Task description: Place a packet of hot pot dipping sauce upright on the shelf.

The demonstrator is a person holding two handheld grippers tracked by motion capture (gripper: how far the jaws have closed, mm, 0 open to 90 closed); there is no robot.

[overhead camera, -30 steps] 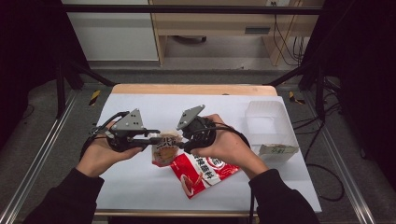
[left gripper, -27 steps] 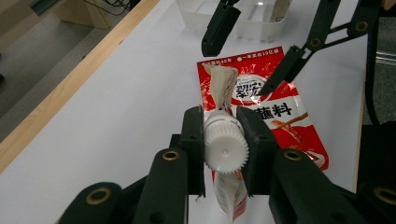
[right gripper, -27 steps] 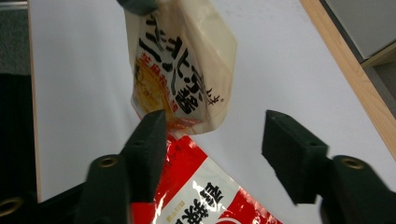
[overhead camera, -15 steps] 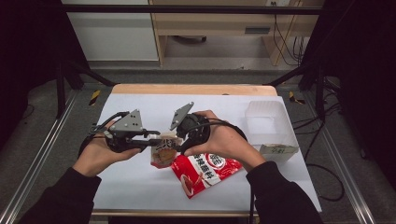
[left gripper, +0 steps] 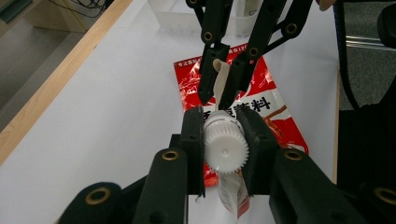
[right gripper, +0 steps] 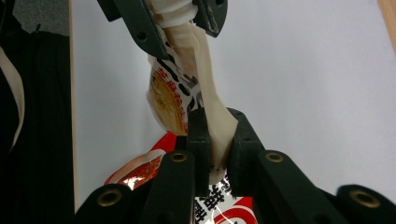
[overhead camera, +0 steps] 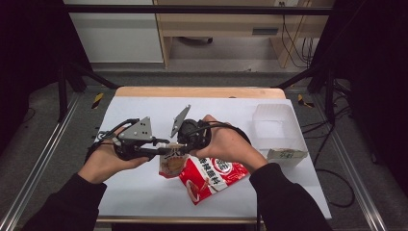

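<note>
I have the left gripper (left gripper: pixel 223 140) clamped on the white ribbed cap (left gripper: pixel 226 147) of a small spouted pouch (overhead camera: pixel 172 162), one black jaw on each side of the cap. My right gripper (right gripper: pixel 214 140) has just been closing, and its jaws now pinch the pouch's cream-coloured edge (right gripper: pixel 215 126), pressed flat between the pads (in the left gripper view that strip shows as a thin tab (left gripper: pixel 220 79) caught between the far jaws). In the high view the pouch hangs between the two grippers near the middle of the white table (overhead camera: pixel 130 192), the left gripper at its 9 o'clock and the right at its 1 o'clock. A red printed bag (overhead camera: pixel 211 175) lies flat on the table at the pouch's 4 o'clock, touching it. A clear plastic tub (overhead camera: pixel 276 127) stands toward 2 o'clock, well apart.
</note>
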